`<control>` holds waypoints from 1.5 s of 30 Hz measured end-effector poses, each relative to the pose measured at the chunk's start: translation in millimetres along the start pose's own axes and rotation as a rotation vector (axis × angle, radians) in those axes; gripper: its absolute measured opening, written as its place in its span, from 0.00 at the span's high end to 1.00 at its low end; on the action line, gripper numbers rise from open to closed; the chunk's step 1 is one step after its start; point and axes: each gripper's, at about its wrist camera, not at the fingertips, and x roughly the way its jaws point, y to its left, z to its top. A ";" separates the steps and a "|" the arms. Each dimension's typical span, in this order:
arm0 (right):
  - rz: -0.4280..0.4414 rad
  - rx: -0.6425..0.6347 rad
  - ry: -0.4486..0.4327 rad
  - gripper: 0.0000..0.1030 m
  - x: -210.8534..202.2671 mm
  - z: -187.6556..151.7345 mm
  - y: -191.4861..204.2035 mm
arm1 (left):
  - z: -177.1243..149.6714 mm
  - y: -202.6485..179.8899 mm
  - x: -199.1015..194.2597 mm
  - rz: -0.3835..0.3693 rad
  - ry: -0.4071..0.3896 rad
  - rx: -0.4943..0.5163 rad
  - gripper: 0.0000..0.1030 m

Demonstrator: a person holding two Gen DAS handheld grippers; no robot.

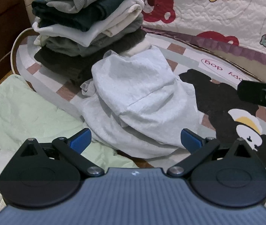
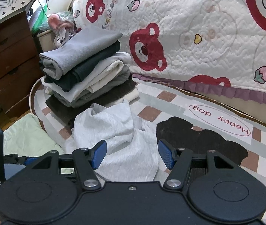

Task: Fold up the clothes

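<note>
Here the crumpled pale grey cotton garment (image 1: pixel 138 101) lies in a heap on the checked play mat with the black cartoon dog (image 1: pixel 225 60), directly ahead of and below both grippers. The left gripper (image 1: pixel 136 138) hangs over the near edge of the heap with its blue pads spread wide and nothing between them. The right gripper (image 2: pixel 132 153) is likewise spread, its pads flanking the near fold of the same garment without pressing on it. Beyond the heap, away from both grippers, stands the tall stack of folded grey, dark and cream clothes (image 2: pixel 84 71); the garment's far end reaches right up to its base. To the left of the left gripper lies a pale green quilted pad (image 1: pixel 20 112), and behind everything hangs the white quilt with red bears (image 2: pixel 198 37).

The step in hand looks like picking the garment up to spread it flat, not yet begun. To do it well, each gripper should probably find a real edge, a hem or a shoulder seam, rather than pinching a random bunch of cloth from the middle. Which part of the garment is which cannot be told from this heap. A lift straight up and slightly towards the grippers should keep the soft cloth from dragging on the stack and toppling it.
</note>
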 end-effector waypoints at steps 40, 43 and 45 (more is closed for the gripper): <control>0.160 0.357 0.257 0.31 59.4 -26.9 -59.0 | 1.1 25.9 26.3 -0.025 0.123 -0.099 0.02; 0.115 0.260 0.279 0.30 66.3 -19.1 -52.5 | 17.3 35.2 22.4 -0.037 0.135 -0.090 0.03; 0.117 0.186 0.281 0.30 67.5 -4.3 -48.9 | 31.4 42.3 18.3 -0.067 0.150 -0.080 0.04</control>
